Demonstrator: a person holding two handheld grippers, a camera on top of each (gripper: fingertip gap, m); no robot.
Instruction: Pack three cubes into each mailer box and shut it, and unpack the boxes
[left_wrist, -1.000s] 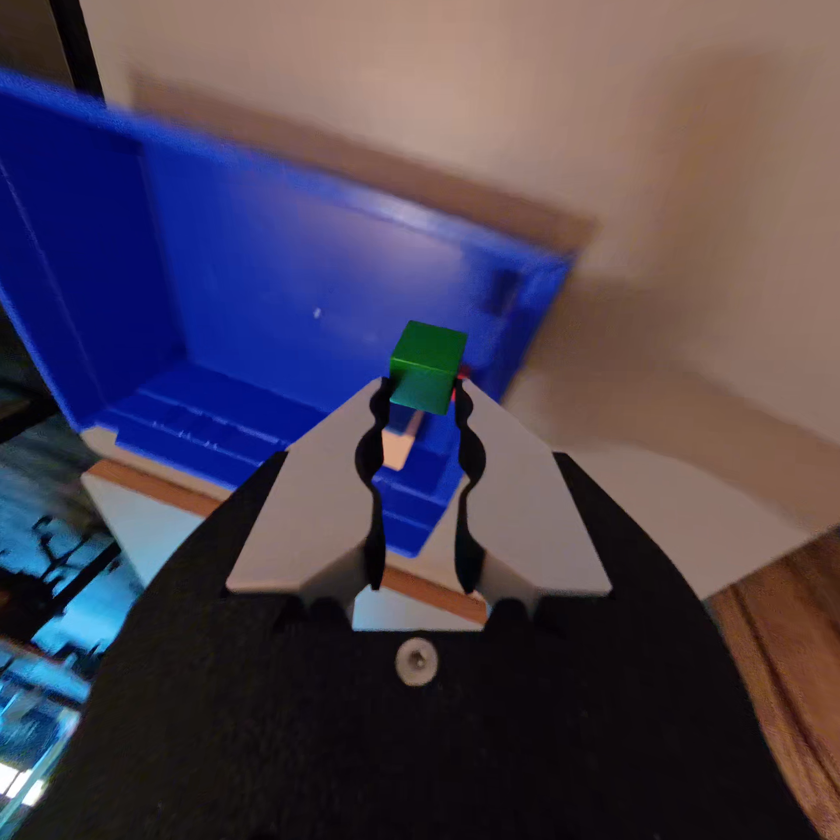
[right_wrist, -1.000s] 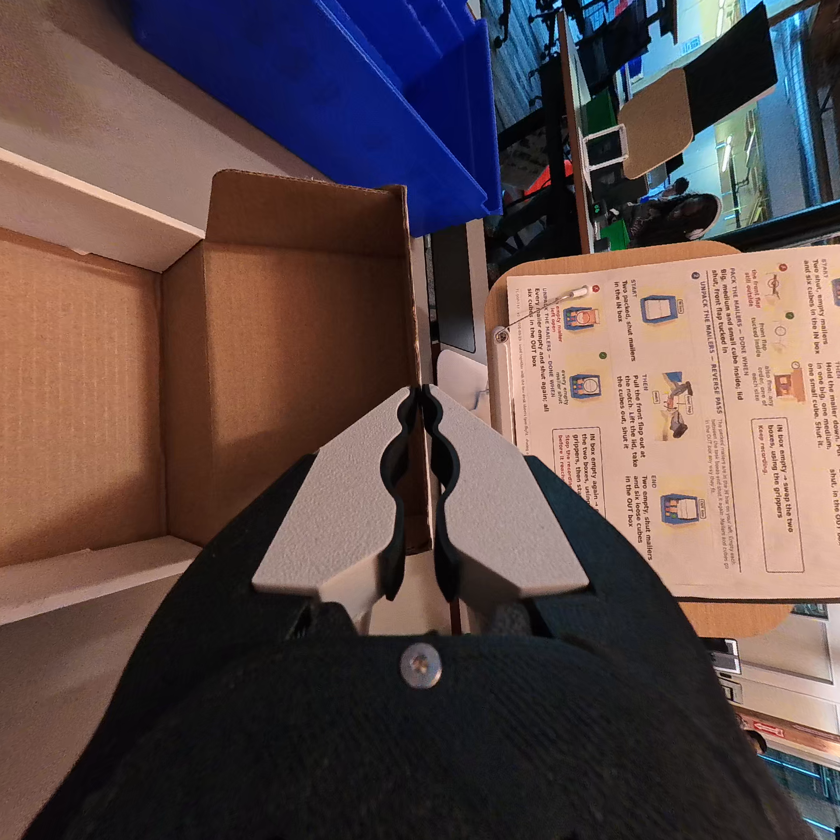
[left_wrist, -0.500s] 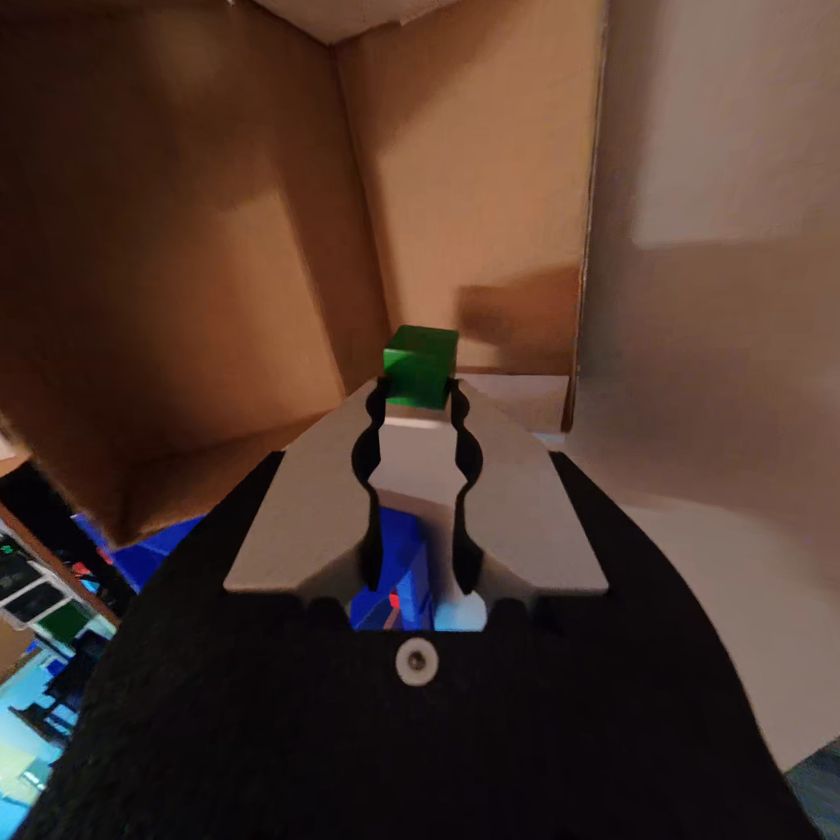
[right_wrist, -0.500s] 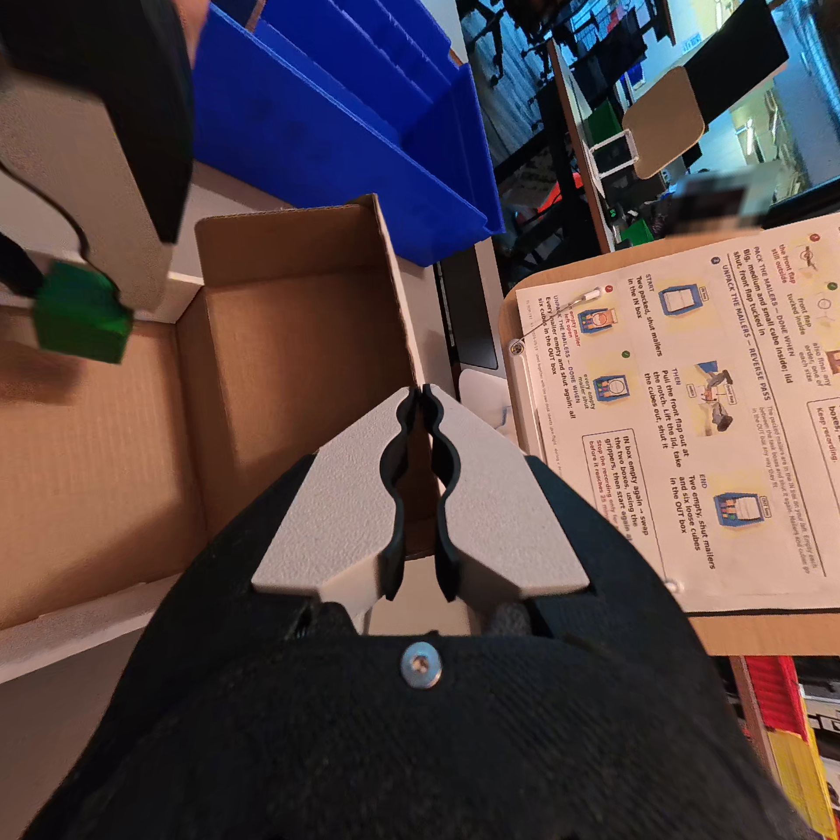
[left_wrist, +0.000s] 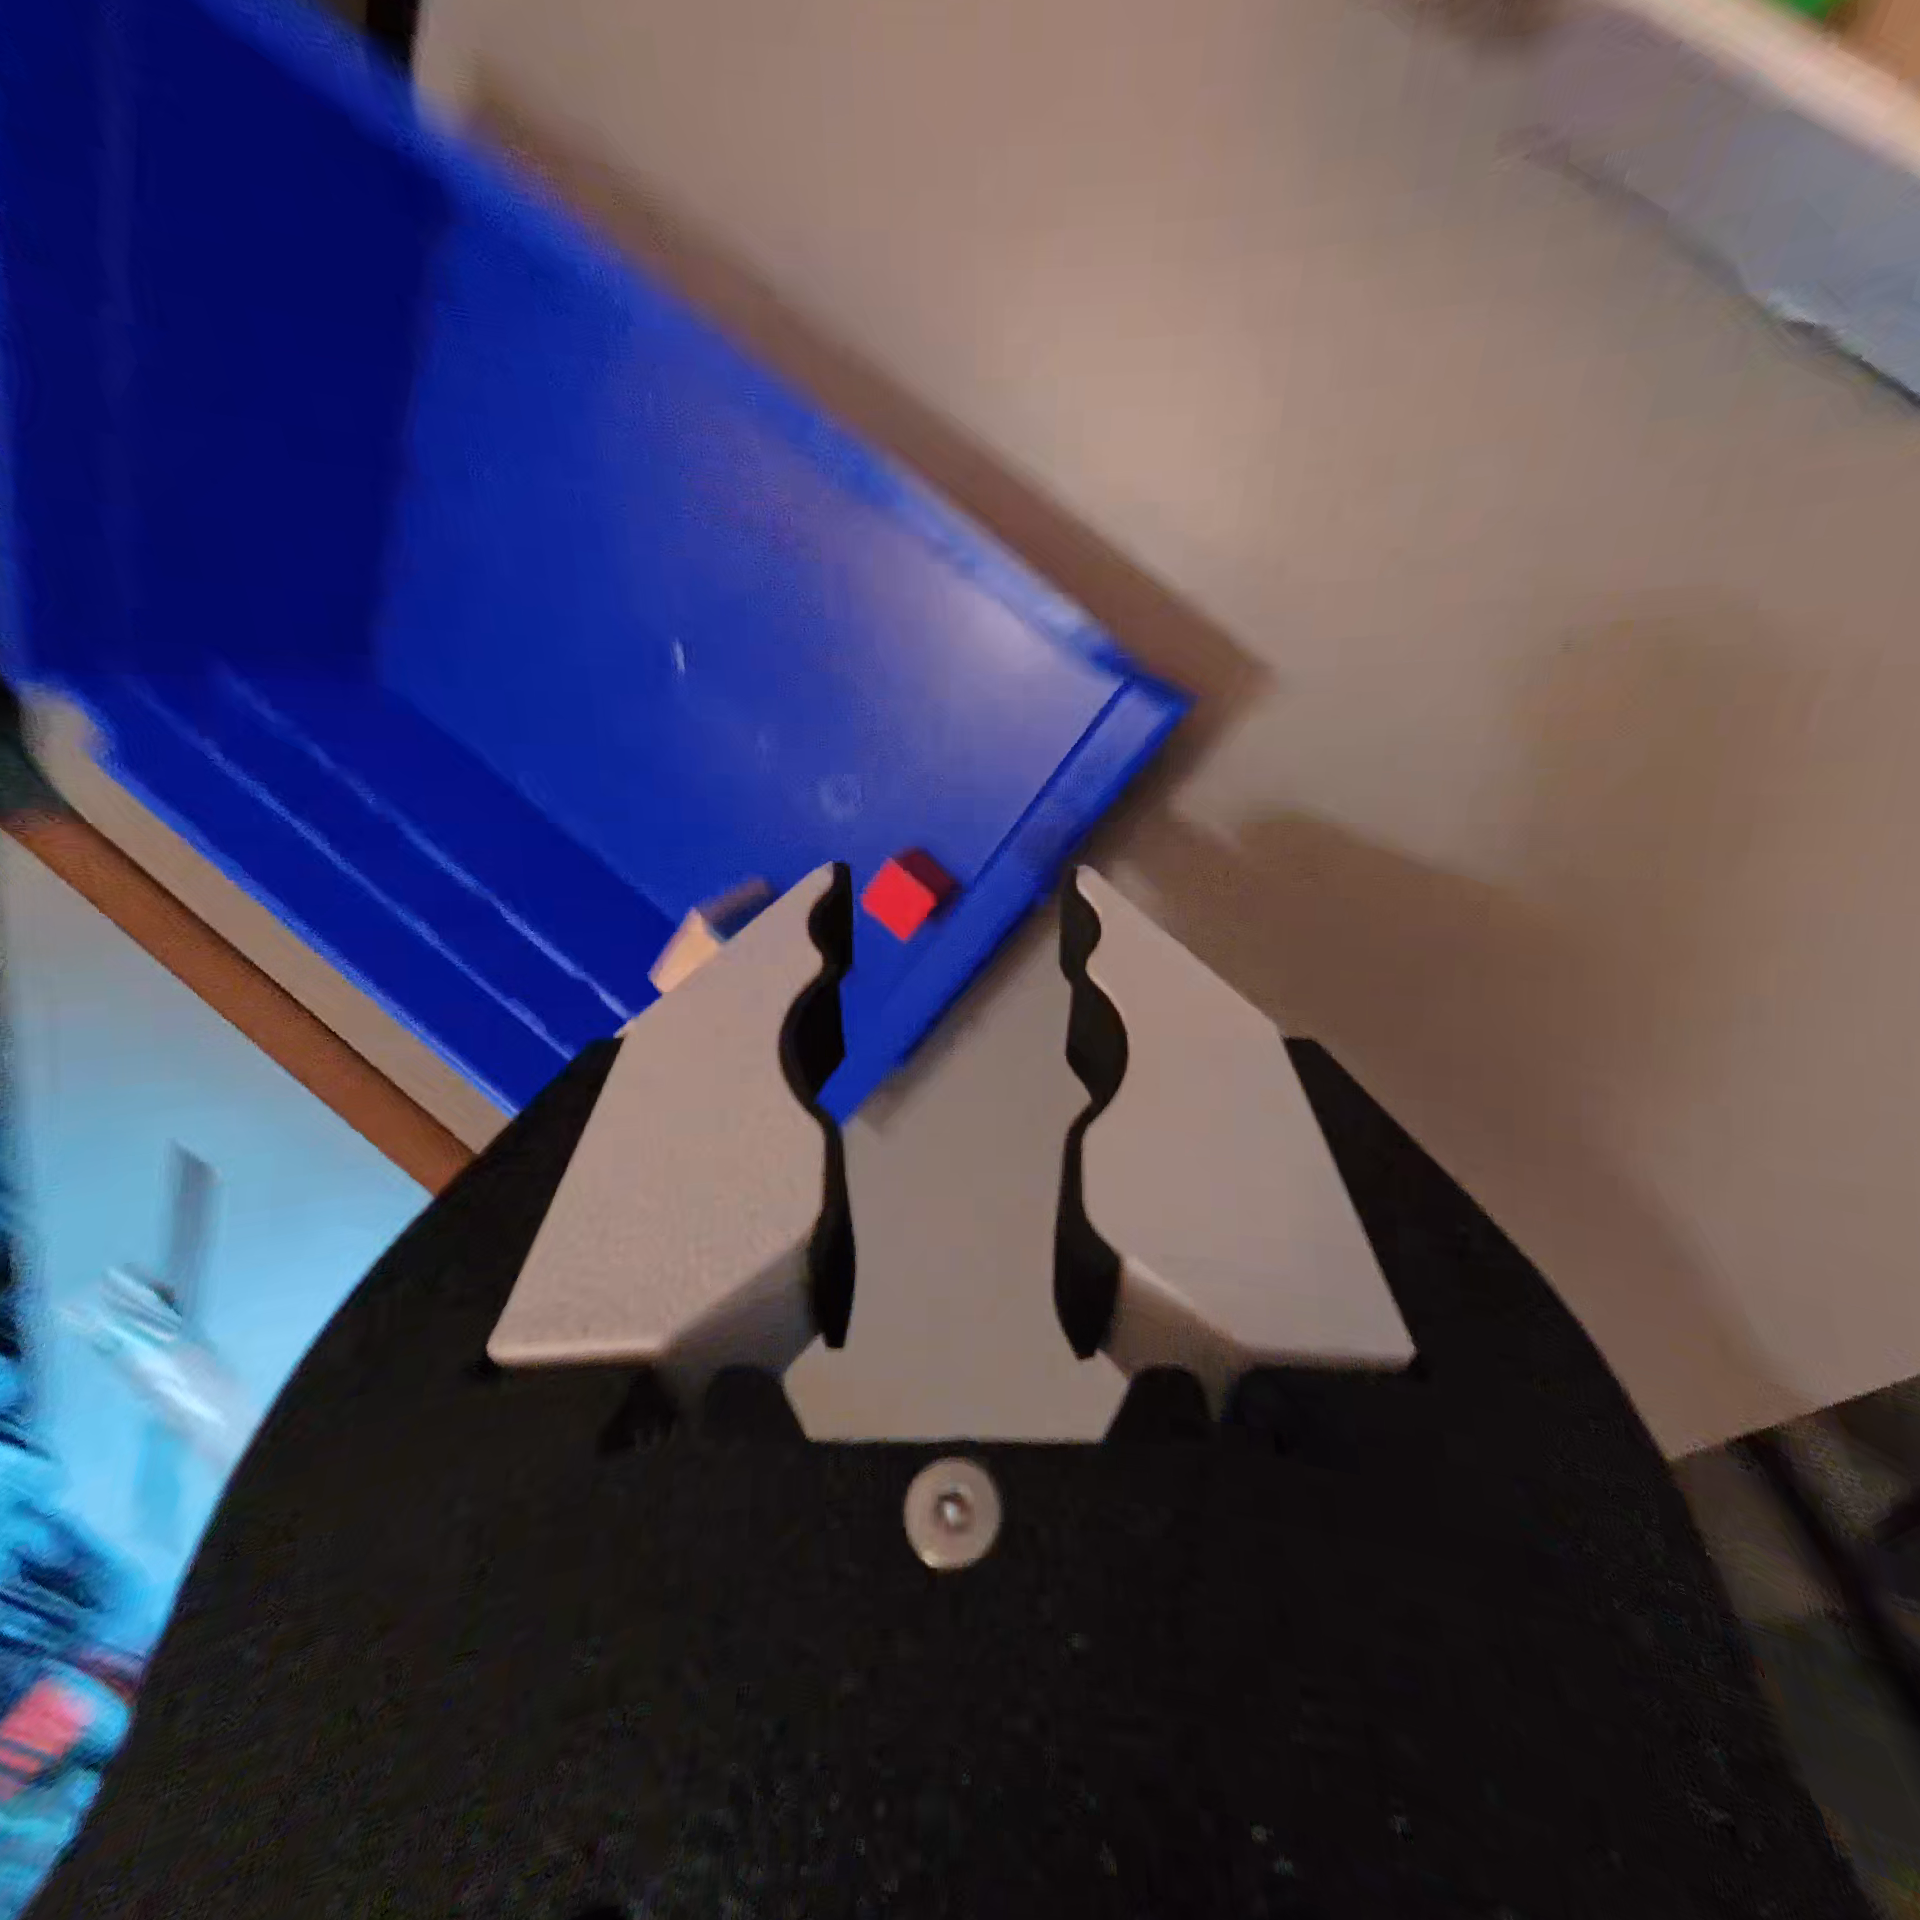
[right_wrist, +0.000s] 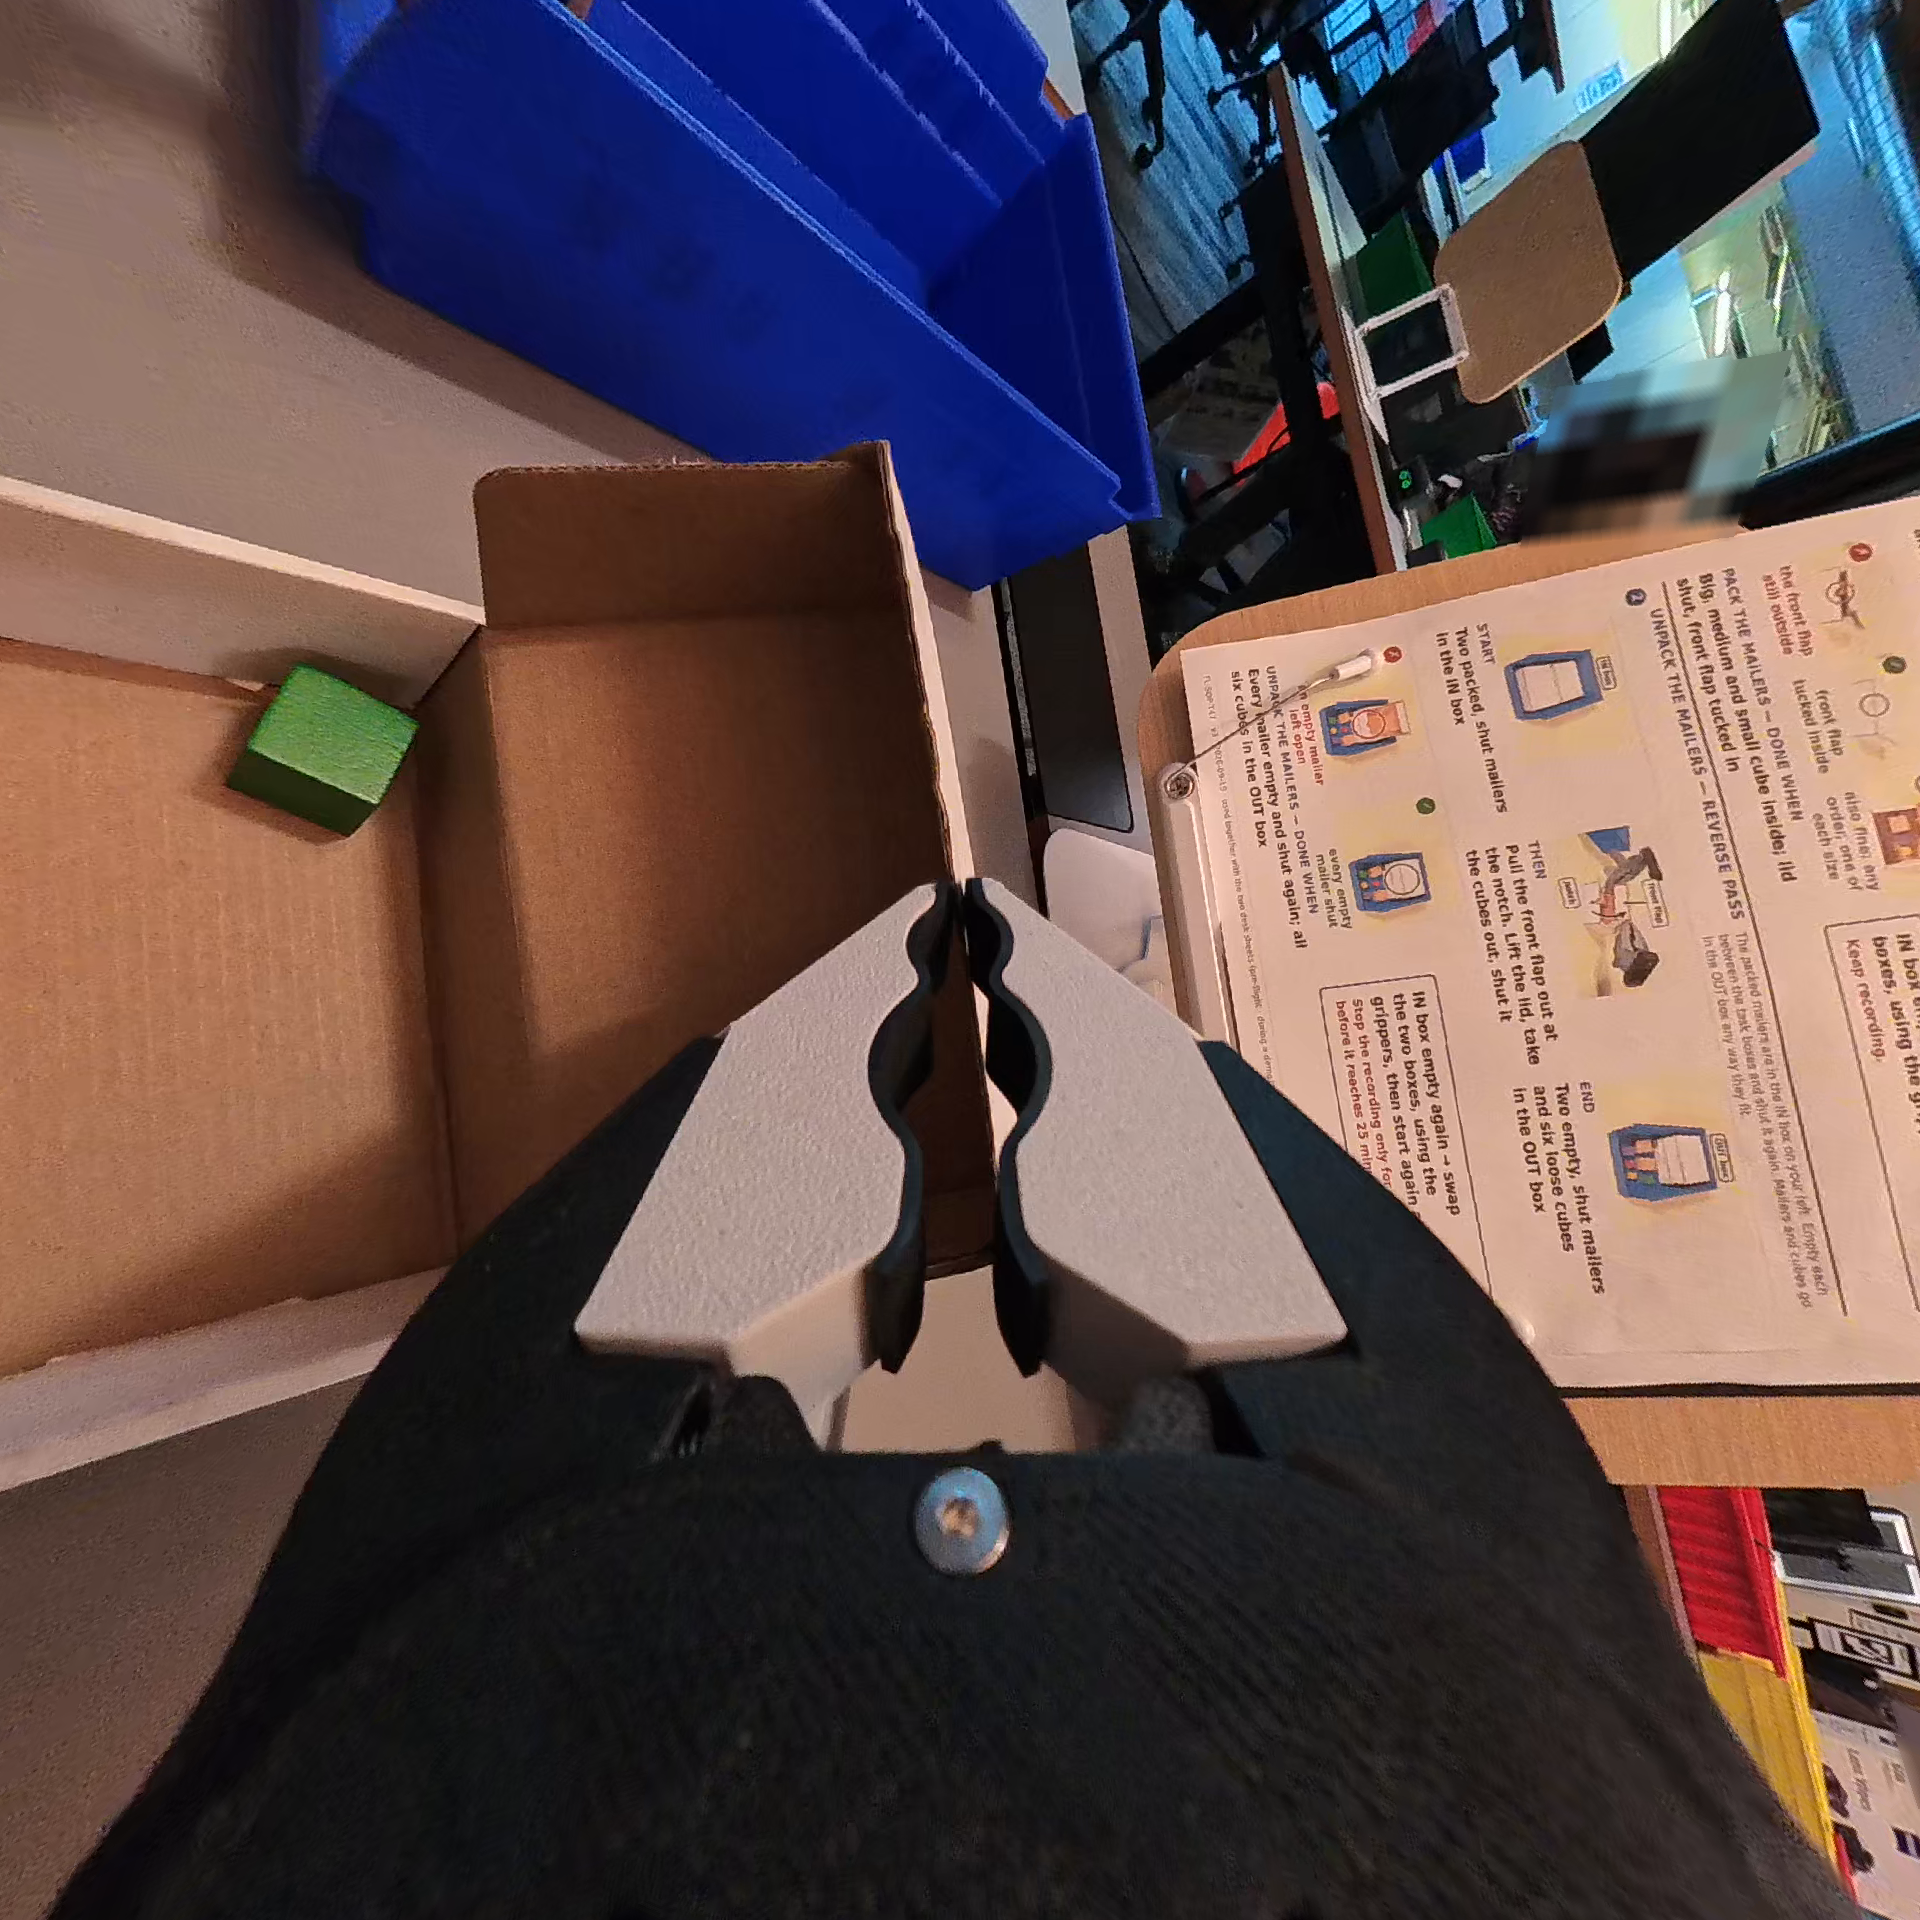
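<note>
A green cube lies inside the open cardboard mailer box, near its far wall. My right gripper is shut on the edge of the box's upright flap and holds it. My left gripper is open and empty over the near corner of a blue bin. In that bin lie a red cube, just ahead of my fingertips, and a pale wooden cube, partly behind my left finger. The left wrist view is blurred.
The blue bin also shows behind the mailer in the right wrist view. A printed instruction sheet lies on a wooden board to the right. A grey table surface runs beside the bin.
My left gripper carried the green cube over the mailer, let it go inside, opened, and swung back to the blue bin. My right gripper has stayed shut on the flap.
</note>
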